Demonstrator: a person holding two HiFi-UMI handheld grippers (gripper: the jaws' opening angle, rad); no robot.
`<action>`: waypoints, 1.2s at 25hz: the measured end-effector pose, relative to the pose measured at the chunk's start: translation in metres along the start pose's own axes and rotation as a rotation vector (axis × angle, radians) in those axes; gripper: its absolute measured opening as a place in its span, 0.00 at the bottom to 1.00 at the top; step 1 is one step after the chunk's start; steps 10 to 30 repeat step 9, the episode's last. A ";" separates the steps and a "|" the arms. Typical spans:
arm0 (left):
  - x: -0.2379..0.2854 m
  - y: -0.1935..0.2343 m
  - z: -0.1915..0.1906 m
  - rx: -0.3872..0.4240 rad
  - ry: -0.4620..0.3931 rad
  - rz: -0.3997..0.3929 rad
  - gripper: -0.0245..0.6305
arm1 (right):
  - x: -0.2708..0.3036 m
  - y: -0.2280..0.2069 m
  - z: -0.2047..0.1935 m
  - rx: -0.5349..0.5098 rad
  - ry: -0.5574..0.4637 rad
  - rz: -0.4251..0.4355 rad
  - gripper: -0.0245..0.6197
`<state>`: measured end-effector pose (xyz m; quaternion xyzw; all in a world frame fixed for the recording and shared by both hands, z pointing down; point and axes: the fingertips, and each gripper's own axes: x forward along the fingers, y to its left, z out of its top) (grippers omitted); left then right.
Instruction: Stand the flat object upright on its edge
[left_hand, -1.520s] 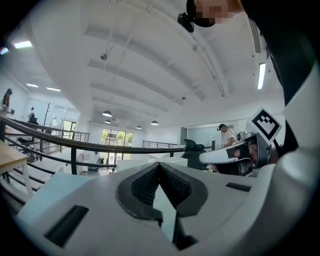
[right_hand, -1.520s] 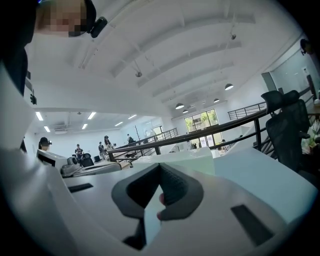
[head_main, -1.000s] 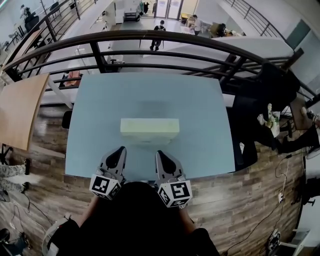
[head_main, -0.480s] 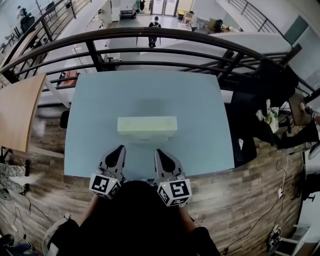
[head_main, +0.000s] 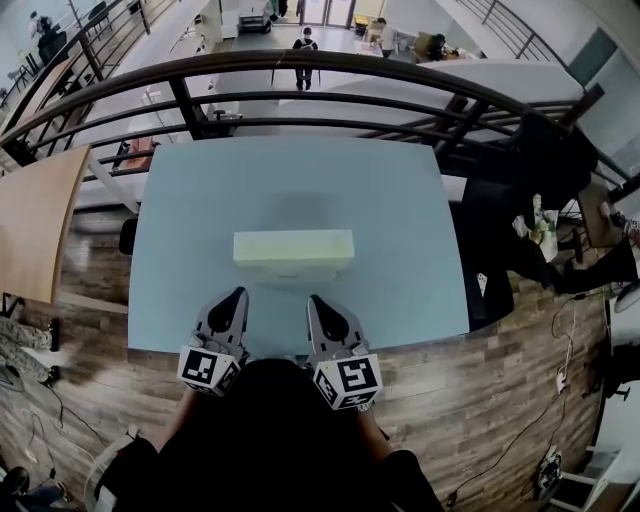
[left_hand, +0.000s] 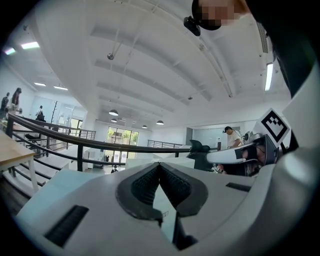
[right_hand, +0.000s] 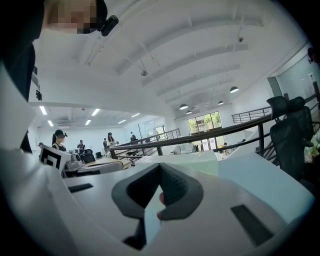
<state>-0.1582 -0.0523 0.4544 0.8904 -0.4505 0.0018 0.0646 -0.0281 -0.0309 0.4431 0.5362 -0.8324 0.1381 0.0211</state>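
**Nothing lifted yet: the slab lies flat, both grippers closed and empty**

Head view first. The pale flat object sits near the middle of the blue table, a little toward the near edge, with its long side running parallel to that edge. Its broad face looks to be turned up with a thin side showing toward us, so I read it as lying flat, not on its edge. The left gripper and the right gripper hover over the near edge, side by side, both pointing at the object and both short of it. No contact on either side.

Over to the left gripper view: the left gripper has its jaws pressed together with nothing between them. The flat object shows as a low, wide block beyond the tips.

Right gripper view, same story: the right gripper has its jaws together and carries nothing. The flat object lies low on the table ahead.

So, by my reading, the job hasn't begun. Everything is left to do: reach the slab, tip it up onto an edge, and leave it standing on its own.
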 end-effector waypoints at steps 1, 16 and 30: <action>-0.001 0.001 -0.002 0.001 0.002 0.003 0.04 | 0.000 0.000 -0.001 0.000 0.000 0.000 0.05; 0.000 0.005 -0.002 -0.019 -0.014 0.019 0.04 | 0.002 0.000 -0.003 -0.003 0.006 0.001 0.05; 0.000 0.005 -0.002 -0.019 -0.014 0.019 0.04 | 0.002 0.000 -0.003 -0.003 0.006 0.001 0.05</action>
